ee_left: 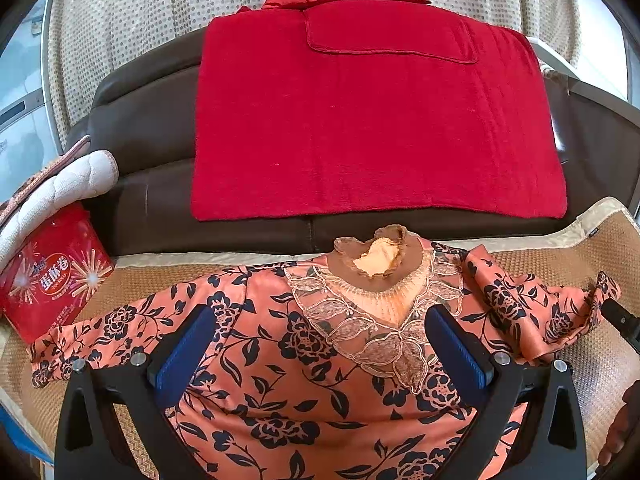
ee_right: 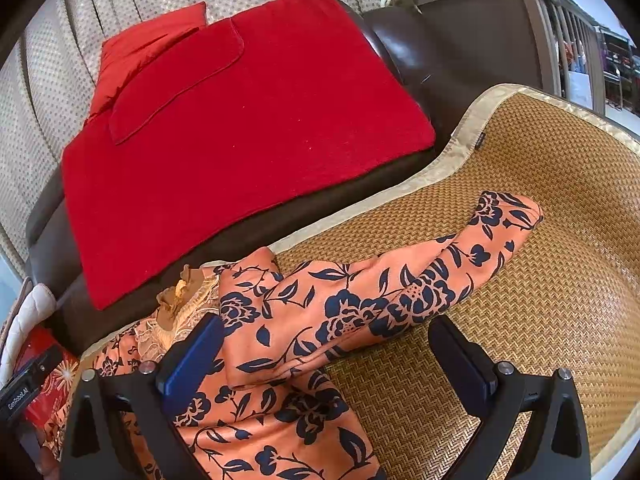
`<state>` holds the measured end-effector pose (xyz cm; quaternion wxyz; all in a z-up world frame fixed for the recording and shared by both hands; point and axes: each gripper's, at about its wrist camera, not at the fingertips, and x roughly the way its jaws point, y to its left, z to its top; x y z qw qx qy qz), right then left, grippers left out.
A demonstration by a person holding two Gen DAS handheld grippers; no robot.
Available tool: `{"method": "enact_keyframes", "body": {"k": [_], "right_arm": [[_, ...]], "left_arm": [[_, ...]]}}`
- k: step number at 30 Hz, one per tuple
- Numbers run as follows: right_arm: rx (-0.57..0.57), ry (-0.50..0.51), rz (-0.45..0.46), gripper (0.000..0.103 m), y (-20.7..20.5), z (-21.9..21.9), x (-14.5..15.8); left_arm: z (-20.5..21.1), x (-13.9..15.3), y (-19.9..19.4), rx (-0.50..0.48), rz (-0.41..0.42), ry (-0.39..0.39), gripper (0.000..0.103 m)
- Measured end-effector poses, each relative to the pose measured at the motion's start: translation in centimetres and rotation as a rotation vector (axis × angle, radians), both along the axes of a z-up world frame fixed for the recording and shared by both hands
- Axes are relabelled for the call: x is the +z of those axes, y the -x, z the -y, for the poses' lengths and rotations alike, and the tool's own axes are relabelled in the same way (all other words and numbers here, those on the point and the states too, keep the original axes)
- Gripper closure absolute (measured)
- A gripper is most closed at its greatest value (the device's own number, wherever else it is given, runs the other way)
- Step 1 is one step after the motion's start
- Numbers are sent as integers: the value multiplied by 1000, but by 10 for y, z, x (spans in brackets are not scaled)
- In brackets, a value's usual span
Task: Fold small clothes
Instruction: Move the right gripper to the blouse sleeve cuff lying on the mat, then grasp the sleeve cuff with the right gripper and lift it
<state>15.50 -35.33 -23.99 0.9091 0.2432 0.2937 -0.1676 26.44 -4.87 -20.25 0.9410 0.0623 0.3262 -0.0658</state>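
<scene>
Jaws on both your left gripper (ee_left: 320, 344) and right gripper (ee_right: 326, 358) stand wide apart, holding nothing. Between them the orange floral blouse (ee_left: 320, 392) lies face up on the woven mat (ee_right: 540, 280), collar toward the red blanket (ee_left: 376, 120). It looks thin, limp and slippery; pinch the right sleeve (ee_right: 400, 280) near its cuff.

Left gripper (ee_left: 320, 344): jaws are held wide apart, blue pads (ee_left: 182, 354) facing inward, nothing clamped between them. Right gripper (ee_right: 326, 360): jaws likewise spread wide, nothing gripped. The right gripper's dark tip (ee_left: 622, 320) is seen at the left view's right edge. A bare hand (ee_left: 622, 424) is glimpsed low at that edge.
</scene>
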Motion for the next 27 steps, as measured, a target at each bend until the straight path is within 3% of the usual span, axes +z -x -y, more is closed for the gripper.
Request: {"method": "enact_keyframes", "body": {"k": [14,18,22,27], "right_arm": [[-19,0,-8,0,3,14,-8],[-40,16,-11,0,6,29,-8],[-178,35,-23,0,24,83,-13],[-348,-67,-42,6,51,161,-41]], "left_arm": [[5,-7,-2,-3,11,-27,0],[16,-24,-5,-26,-17,-55,0],[36,-70,-14,-75,-122,-144,0],[41,-95,-24,-73,-170,-177,0]]}}
